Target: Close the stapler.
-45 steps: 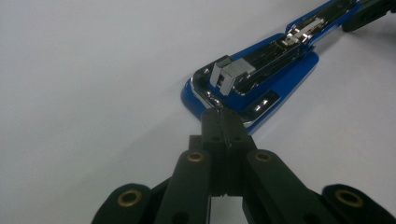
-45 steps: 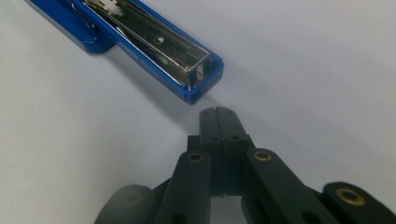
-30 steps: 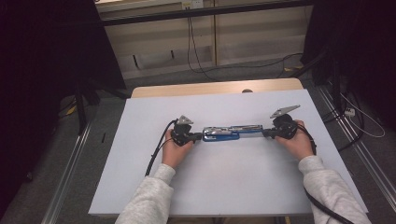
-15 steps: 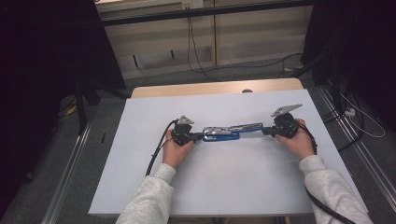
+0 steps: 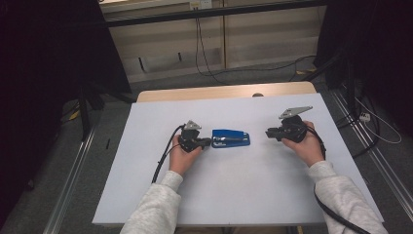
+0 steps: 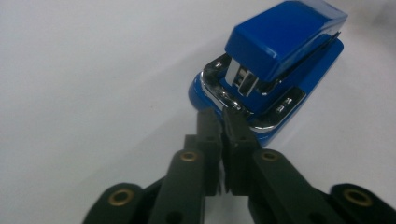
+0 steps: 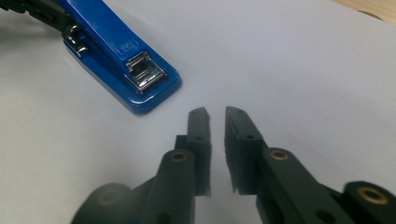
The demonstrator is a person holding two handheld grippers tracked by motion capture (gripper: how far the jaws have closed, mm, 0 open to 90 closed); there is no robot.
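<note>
A blue stapler point(image 5: 231, 138) lies closed on the white table top point(image 5: 243, 190), a little left of the middle. My left gripper point(image 5: 208, 142) is at its hinge end. In the left gripper view the jaws are almost together, and the gripper point(image 6: 224, 116) pinches the chrome rear edge of the stapler point(image 6: 280, 42). My right gripper point(image 5: 269, 132) is off to the stapler's right, apart from it. In the right gripper view the gripper point(image 7: 217, 114) has a narrow gap between its jaws with nothing in it, and the stapler point(image 7: 109, 42) lies ahead to the left.
A wooden table edge point(image 5: 219, 91) shows beyond the white top. A black cable point(image 5: 163, 156) trails from the left gripper toward the front. Dark curtains and floor cables surround the table. Bare white surface lies in front of both hands.
The stapler was stretched out between both grippers; now it lies closed. My right gripper has let go of it and drawn back to the right. The left gripper stayed at the hinge end.
</note>
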